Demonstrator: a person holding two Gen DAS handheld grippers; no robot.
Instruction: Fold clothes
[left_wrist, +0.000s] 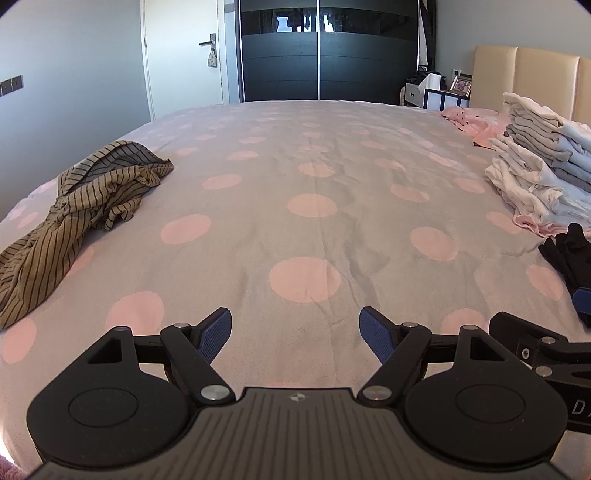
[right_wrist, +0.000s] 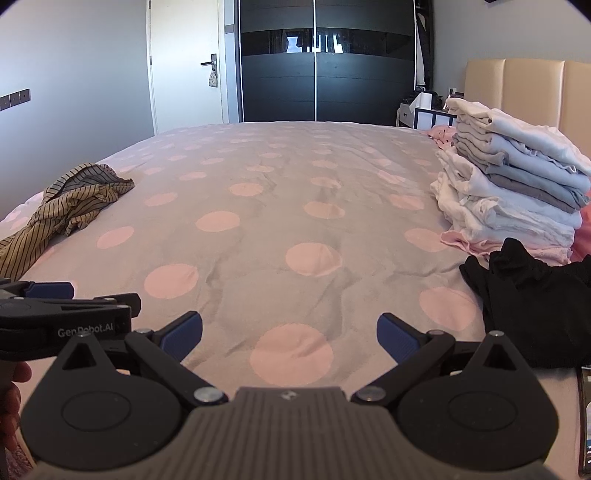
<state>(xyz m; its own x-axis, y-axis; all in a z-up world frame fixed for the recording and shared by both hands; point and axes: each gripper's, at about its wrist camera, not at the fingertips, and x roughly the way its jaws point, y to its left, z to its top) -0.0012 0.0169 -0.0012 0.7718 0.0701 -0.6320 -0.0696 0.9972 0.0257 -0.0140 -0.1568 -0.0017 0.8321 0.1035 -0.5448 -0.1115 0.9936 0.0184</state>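
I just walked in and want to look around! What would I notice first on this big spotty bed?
First, the bedspread itself, grey with big pink dots all over. Next, the tall stack of folded clothes on the right side near the headboard, and the crumpled striped garment lying on the left edge. Closer in, a black garment sits unfolded on the right, and both open grippers, left gripper and right gripper, hover low over the bed.

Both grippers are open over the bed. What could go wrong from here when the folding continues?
The tall stack of folded clothes looks uneven, so a nudge from the right gripper might topple it. The striped garment lies twisted near the bed's edge and could slide off when the left gripper pulls it.
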